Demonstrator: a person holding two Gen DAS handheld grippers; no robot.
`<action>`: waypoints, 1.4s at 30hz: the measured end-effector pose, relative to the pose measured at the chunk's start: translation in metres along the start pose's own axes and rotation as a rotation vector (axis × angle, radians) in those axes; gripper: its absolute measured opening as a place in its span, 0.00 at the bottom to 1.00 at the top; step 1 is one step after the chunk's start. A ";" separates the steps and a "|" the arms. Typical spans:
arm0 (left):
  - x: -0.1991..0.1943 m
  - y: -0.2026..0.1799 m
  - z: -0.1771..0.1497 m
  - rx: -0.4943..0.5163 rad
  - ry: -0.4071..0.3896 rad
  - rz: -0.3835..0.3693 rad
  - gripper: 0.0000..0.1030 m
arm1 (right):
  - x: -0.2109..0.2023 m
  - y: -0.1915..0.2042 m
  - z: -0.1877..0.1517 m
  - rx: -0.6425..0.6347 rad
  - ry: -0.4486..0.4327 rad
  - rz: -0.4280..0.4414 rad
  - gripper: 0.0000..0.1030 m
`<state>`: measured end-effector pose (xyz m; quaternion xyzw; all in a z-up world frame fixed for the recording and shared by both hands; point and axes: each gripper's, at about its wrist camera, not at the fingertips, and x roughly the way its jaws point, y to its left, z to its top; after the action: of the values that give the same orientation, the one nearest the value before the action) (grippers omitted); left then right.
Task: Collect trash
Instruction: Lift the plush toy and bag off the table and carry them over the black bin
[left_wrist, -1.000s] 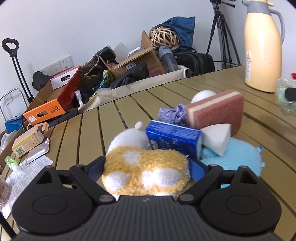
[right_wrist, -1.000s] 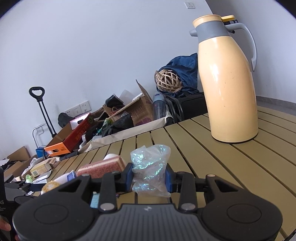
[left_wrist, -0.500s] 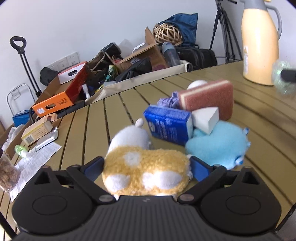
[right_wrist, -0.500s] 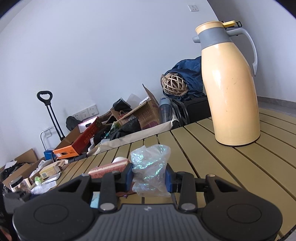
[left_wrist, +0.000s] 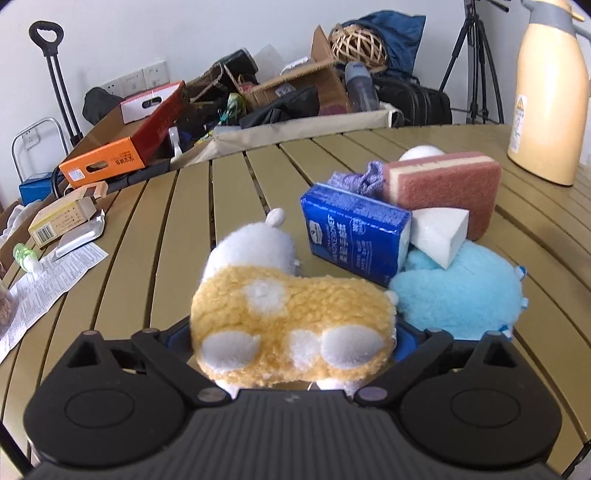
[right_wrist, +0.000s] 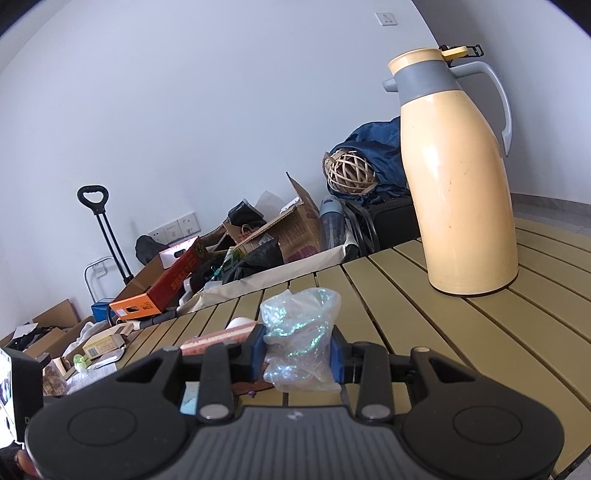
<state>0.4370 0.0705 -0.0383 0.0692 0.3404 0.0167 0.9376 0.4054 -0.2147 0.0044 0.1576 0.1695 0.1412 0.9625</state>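
The right gripper is clenched on a crumpled clear plastic bag with an iridescent sheen, its blue pads pressing the bag from both sides. The bag is lifted clear of the slatted olive-green wooden table, to the near left of the tall cream thermos jug with a grey collar, which stands well apart on the far right.

The left gripper grasps a yellow and white fleecy plush toy, squeezed between its blue pads just above the table. Just beyond it sits a small heap: a round light-blue plush, a blue paper tissue pack leaning on it, a white foam wedge, a pink and cream scouring sponge and a scrap of lilac knitted cloth. Far to the left lie a printed paper leaflet and a small yellowish cardboard box.

The bag looks nearly weightless, soft and slippery; it will likely crush to nothing and may slide out if only a loose fold is pinched, so the bunched middle is the best place to hold. The plush should be light and springy, forgiving of a firm squeeze across its body. No bin or collecting spot shows in either view.
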 end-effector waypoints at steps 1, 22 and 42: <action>-0.002 -0.001 -0.001 0.006 -0.009 -0.001 0.94 | 0.000 0.000 0.000 -0.002 0.000 0.001 0.32; -0.124 -0.020 -0.020 -0.044 -0.179 0.030 0.93 | -0.037 0.020 -0.014 -0.066 0.048 0.085 0.32; -0.234 -0.051 -0.104 -0.114 -0.199 -0.034 0.93 | -0.139 0.040 -0.060 -0.157 0.132 0.107 0.32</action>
<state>0.1899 0.0140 0.0242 0.0111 0.2453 0.0133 0.9693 0.2487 -0.2085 0.0040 0.0810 0.2123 0.2153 0.9497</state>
